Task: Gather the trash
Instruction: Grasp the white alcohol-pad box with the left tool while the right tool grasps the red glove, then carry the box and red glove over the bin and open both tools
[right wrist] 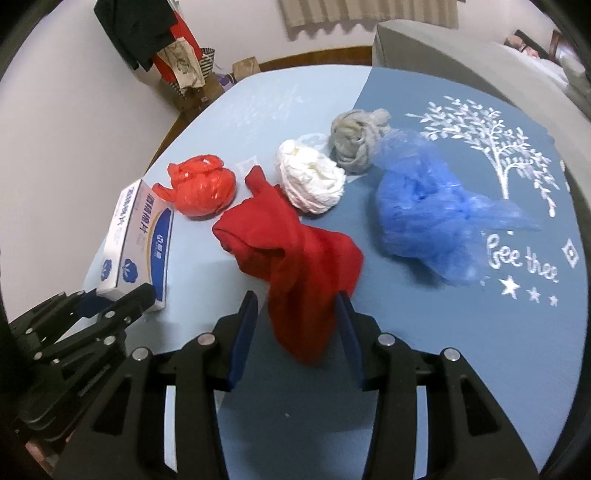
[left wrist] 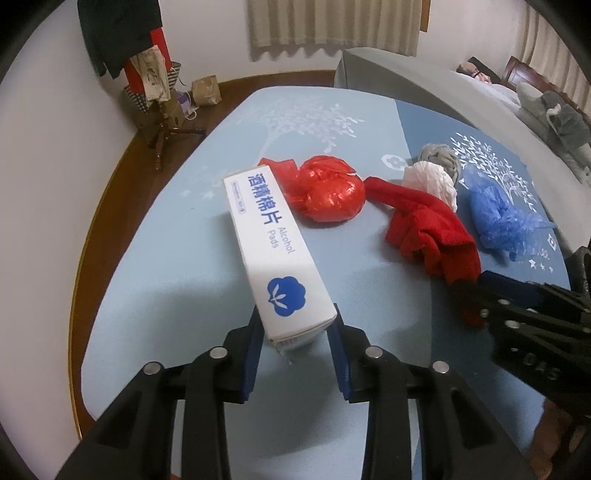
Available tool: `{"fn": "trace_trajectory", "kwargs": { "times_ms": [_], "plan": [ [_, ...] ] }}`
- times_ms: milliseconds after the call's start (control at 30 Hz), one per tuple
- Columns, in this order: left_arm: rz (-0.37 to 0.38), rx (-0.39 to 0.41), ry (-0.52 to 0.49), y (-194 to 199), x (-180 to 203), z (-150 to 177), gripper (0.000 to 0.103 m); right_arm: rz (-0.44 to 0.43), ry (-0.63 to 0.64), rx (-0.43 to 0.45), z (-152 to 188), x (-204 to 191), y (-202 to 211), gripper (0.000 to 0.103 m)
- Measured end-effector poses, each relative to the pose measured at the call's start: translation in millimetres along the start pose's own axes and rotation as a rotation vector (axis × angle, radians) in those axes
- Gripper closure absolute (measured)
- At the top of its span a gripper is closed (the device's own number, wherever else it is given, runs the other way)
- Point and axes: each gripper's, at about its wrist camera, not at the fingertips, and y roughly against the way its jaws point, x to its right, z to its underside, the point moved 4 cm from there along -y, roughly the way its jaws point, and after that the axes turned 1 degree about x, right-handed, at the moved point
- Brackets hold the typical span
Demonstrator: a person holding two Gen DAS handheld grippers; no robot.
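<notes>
The left gripper (left wrist: 295, 332) was closest in its own view, and its two blue pads squeezed the near end of a white box (left wrist: 275, 243), so that claw was holding the box. The box had a blue flower mark, blue Chinese writing and the words "Alcohol Pads" on top. It lay on a light blue cloth (left wrist: 166, 295) that covered the table. The right gripper (right wrist: 297, 314) had a red cloth (right wrist: 295, 251) hanging between its blue pads. The pads sat close at each side of the cloth, but I could not tell if they pinched it. In the right wrist view, the left gripper and the box (right wrist: 136, 236) were down at the left. Just past the box sat a shiny red plastic bag (left wrist: 325, 192) tied in a ball. Near the red cloth, a bit farther back, was a white plastic ball (right wrist: 314, 181), and a gray bundle (right wrist: 354, 144) touched its far side. A crumpled blue plastic bag (right wrist: 424, 218) lay to the right on a darker blue part of the cloth. That part had a white tree (right wrist: 495, 147), some stars and words that looked like "See thee". Far back were a wood floor (left wrist: 122, 177), a stand with hanging clothes (left wrist: 122, 33) and pale curtains (left wrist: 332, 22).
</notes>
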Motion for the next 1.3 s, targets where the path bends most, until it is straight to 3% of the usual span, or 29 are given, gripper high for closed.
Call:
{"fn": "trace_trajectory", "kwargs": {
  "times_ms": [33, 100, 133, 667, 1300],
  "plan": [
    [0.001, -0.001, 0.001, 0, -1, 0, 0.069, 0.0, 0.004, -0.004, 0, -2, -3, 0.071],
    [0.003, -0.003, 0.004, 1, -2, 0, 0.07, -0.012, 0.012, -0.026, 0, -5, -9, 0.097],
    [0.007, -0.007, 0.006, 1, -1, 1, 0.07, -0.019, 0.01, -0.031, -1, -5, -10, 0.1],
    [0.034, 0.019, -0.005, 47, 19, 8, 0.07, -0.071, -0.02, 0.08, 3, 9, 80, 0.1],
    [0.094, 0.065, -0.123, 104, 102, 24, 0.07, 0.014, -0.088, 0.201, 37, 65, 186, 0.1]
  ]
}}
